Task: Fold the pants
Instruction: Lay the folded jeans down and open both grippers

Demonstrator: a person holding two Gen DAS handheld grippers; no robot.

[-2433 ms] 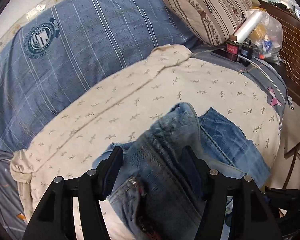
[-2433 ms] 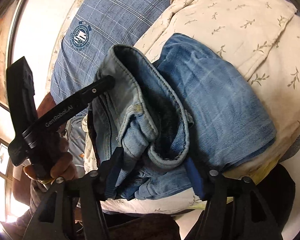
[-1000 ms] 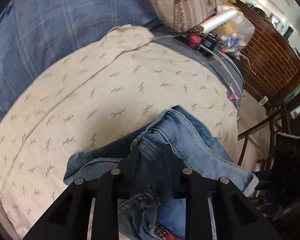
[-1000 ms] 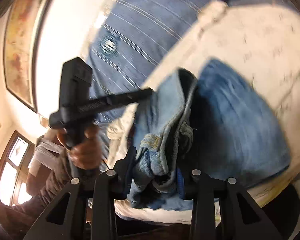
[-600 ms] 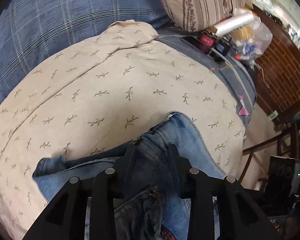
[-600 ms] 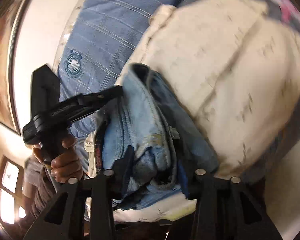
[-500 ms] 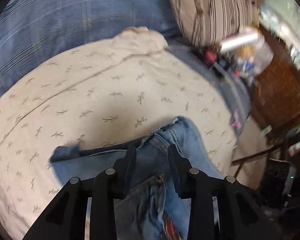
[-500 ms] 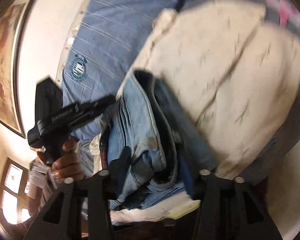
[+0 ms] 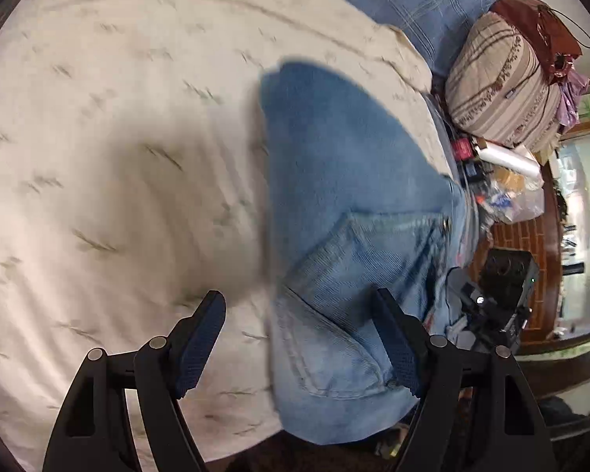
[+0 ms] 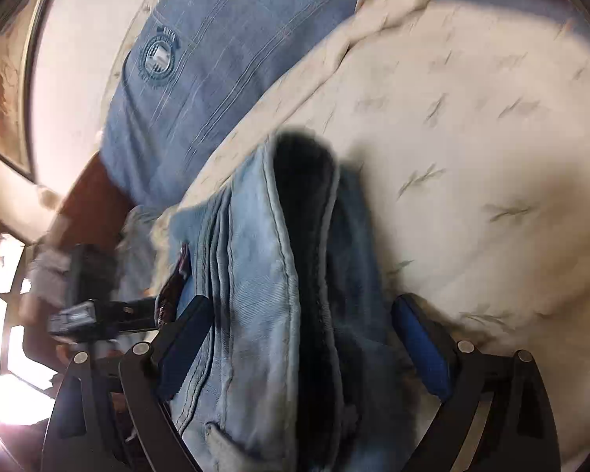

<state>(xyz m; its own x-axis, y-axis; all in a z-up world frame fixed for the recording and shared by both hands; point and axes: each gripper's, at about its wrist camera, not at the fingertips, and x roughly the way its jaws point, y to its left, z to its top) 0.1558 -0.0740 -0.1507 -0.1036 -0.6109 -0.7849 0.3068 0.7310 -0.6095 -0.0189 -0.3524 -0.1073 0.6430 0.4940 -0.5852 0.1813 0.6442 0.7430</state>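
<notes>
My left gripper (image 9: 295,338) had its jaws wide and still opening, w/ nothing squeezed. The pants (image 9: 346,236), blue jeans folded into a thick bundle, lay on the cream sheet (image 9: 118,157) w/ little leaf prints, on the bed. In the left view the bundle sat partly between my jaws: the right pad was at the denim's edge, the left pad was over bare sheet, well clear of the cloth. A back pocket showed on top of the bundle. My right gripper (image 10: 299,338) also had its jaws wide and opening. In the right view the jeans (image 10: 279,275) lay between both pads but I couldn't see either pad pressing on them; the left pad was just beside the light denim, the right pad stood apart from the dark side. The waistband end pointed away from me, w/ a dark gap in the fold. Past the sheet was a blue checked blanket (image 10: 216,59) w/ a round badge (image 10: 157,59) on it. In the left view, a striped pillow (image 9: 499,82) sat at the far right w/ a dark red bag (image 9: 539,27) on top, and near it a clear plastic bag (image 9: 519,196) of small stuff. The other tool showed in each view: black and blurry, low on the right (image 9: 499,299) in the left view, and at the left side in the right view, held by a blurry hand (image 10: 47,275).
</notes>
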